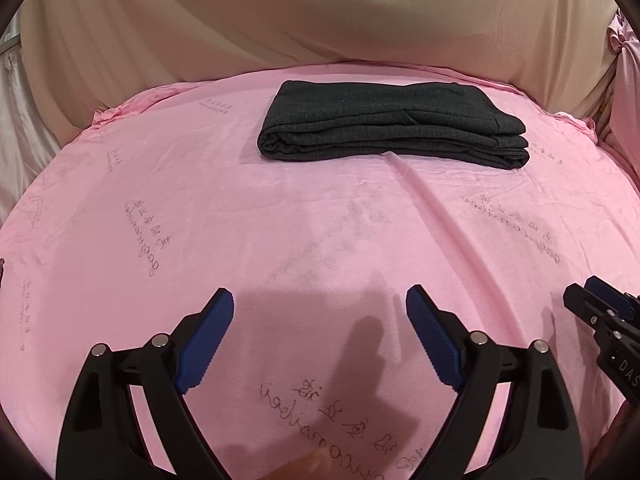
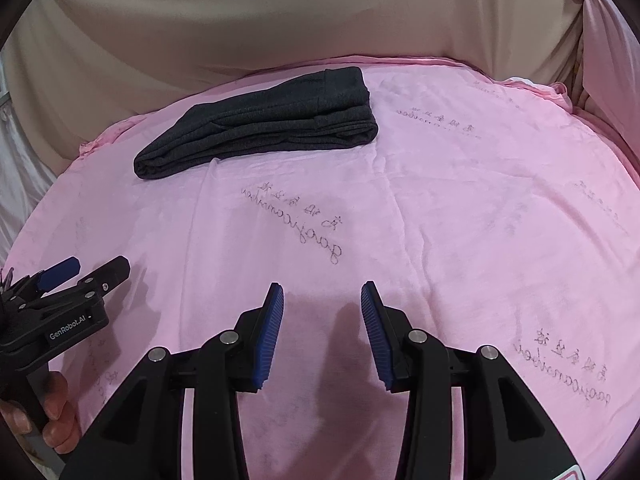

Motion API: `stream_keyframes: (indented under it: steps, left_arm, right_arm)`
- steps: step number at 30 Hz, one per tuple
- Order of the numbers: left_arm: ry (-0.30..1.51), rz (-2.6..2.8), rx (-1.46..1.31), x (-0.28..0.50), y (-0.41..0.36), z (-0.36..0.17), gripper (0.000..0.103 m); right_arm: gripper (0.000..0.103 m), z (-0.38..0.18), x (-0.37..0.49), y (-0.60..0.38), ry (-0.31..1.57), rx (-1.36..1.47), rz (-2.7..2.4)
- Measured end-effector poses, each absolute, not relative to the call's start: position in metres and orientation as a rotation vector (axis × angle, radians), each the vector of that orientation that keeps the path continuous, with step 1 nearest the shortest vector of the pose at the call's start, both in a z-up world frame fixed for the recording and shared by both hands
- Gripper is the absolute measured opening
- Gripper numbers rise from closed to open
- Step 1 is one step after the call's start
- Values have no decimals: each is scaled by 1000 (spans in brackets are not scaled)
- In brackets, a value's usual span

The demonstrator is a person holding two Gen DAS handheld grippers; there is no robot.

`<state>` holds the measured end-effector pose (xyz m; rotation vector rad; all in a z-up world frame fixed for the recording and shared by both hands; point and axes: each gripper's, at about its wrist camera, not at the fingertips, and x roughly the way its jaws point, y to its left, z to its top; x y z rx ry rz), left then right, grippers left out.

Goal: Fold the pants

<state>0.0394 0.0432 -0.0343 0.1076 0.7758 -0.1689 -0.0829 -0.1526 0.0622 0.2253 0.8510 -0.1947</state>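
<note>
While both grippers hover low over the near part of the pink printed cloth-covered table, the dark grey knit pants lie well ahead of them, near the far edge, already gathered into a compact, layered bundle. From the left wrist view the bundle sits straight ahead and a little to the right, its long axis running across the view — side to side, not toward the fingers. From the right wrist view the same bundle lies ahead and off to the left, slanting from lower left to upper right.

The left gripper has its blue ribbed pads standing wide apart with only bare cloth between them. The right gripper stands about half spread, its jaws likewise with nothing between them but the pink cover. Neither touches the pants; both are well apart from them.

By my reading, the left gripper is the one more squarely lined up with the bundle, while the right gripper would have to reach across to its left. Judging by the stacked folds, the folding looks largely done — any further move would be a forward reach over open cloth.
</note>
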Motion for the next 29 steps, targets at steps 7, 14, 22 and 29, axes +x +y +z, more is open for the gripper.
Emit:
stream_keyframes:
  steps: [7, 14, 22, 29]
  left_arm:
    - [789, -157, 105, 43, 45, -36, 86]
    - [778, -183, 86, 42, 46, -34, 88]
    - [754, -161, 137, 38, 38, -33, 87]
    - [758, -162, 118, 38, 42, -33, 84]
  right_arm:
    - [41, 61, -82, -149, 857, 210, -196]
    - [41, 61, -82, -148, 857, 211, -201]
    - [41, 60, -82, -149, 858, 209, -209]
    - [44, 61, -83, -149, 856, 210, -215]
